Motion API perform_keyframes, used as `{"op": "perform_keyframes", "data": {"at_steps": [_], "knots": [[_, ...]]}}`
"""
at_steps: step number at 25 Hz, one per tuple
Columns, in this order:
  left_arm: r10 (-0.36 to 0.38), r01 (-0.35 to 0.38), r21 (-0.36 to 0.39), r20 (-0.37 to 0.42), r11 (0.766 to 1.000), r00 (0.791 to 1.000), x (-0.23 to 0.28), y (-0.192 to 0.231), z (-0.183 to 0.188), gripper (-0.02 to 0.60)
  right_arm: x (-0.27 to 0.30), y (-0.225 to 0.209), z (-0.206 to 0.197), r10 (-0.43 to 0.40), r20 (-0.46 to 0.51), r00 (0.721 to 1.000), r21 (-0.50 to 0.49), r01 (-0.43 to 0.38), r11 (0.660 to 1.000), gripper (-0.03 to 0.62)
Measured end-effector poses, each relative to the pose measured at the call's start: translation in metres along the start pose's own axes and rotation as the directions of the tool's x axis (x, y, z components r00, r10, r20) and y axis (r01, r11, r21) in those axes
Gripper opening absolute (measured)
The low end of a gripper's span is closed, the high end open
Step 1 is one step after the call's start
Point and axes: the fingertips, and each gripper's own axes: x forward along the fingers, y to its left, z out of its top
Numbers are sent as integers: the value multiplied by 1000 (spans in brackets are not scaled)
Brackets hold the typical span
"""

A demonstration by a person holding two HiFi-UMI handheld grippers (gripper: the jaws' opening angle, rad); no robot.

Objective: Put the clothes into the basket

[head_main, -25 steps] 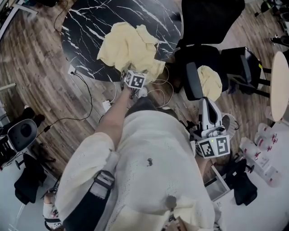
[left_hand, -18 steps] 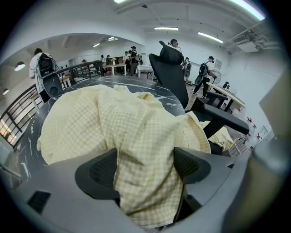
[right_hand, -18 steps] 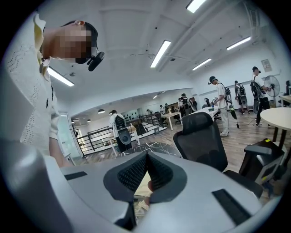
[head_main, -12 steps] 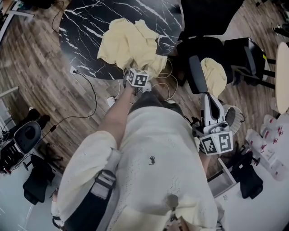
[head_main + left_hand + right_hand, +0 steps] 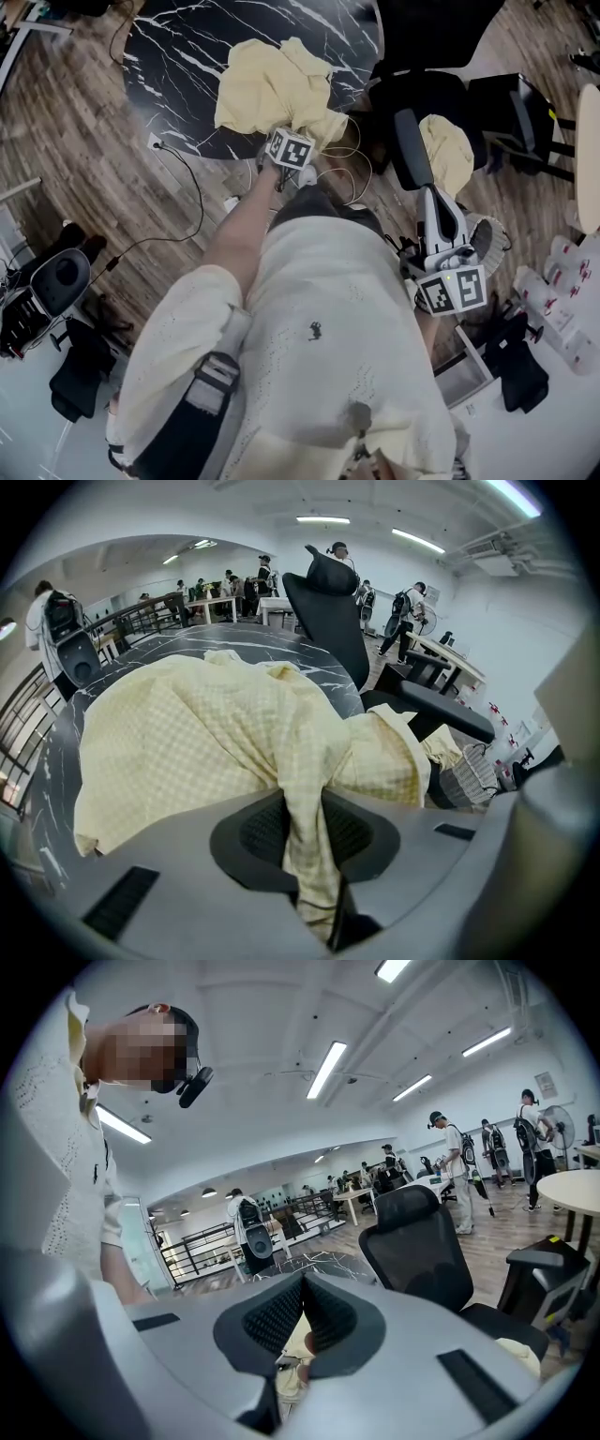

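Note:
A pale yellow checked garment [image 5: 272,86] lies heaped on the round black marble table [image 5: 178,56]. My left gripper [image 5: 300,131] reaches its near edge. In the left gripper view a fold of that garment [image 5: 187,752] runs down between the pads, and the left gripper [image 5: 305,822] has just been closing and is shut on it. A second yellow garment [image 5: 448,155] lies on the seat of a black office chair [image 5: 412,103]. My right gripper [image 5: 429,192] hangs beside that chair; in its own view the right gripper [image 5: 302,1309] is shut with nothing held. A woven basket [image 5: 487,246] stands on the floor at right.
Cables [image 5: 178,197] and a power strip [image 5: 231,203] lie on the wooden floor below the table. A pale round table [image 5: 586,159] and several bottles [image 5: 553,291] are at the far right. People stand in the distance of the room.
The left gripper has edged into the garment's near edge, and the cloth there is bunched at its tip. The right gripper has stayed beside the chair.

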Motion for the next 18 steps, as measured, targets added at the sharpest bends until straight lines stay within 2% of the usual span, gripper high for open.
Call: {"op": "perform_keyframes", "data": {"at_steps": [7,12,18], "knots": [[-16,16,-67,6,998,1000,-11,-5,-10,80,-8,-2,-4,-6,4,1000,7,6,1000,9],[7,-6,-49,36,999,999,-22,-10,-15,80,-19,-3,-10,-13,11,1000,21,13,1000,9],[1,6,-71,108,997,994,-47,-13,-12,80,-28,3,-14,-3,22,1000,37,2,999,9]]}}
